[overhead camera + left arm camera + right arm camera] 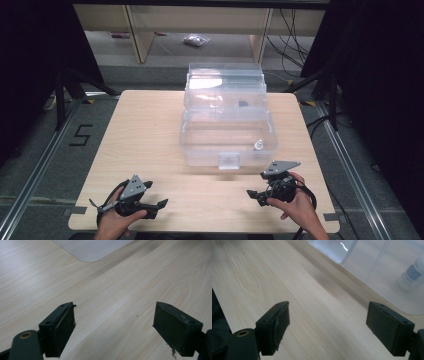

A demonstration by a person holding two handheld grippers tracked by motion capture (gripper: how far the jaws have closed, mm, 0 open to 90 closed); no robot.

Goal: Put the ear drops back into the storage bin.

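A clear plastic box (229, 135) stands at the middle of the wooden table (145, 135), its lid tipped up behind it. Inside, near the front right corner, stands a small white bottle (258, 145), which the right gripper view shows through the box wall (384, 277) as a bottle (412, 275) with a blue label. My left gripper (159, 205) lies low near the table's front left, open and empty (113, 315), a corner of the box (92, 248) far ahead. My right gripper (252, 195) is held at the front right, in front of the box, open with nothing between its jaws (328, 315).
A clear latch tab (229, 161) juts from the box's front wall. A small dark item (243, 104) shows in the back part of the box. Bare wood stretches left of the box and along the front edge. Dark stands and cables flank the table.
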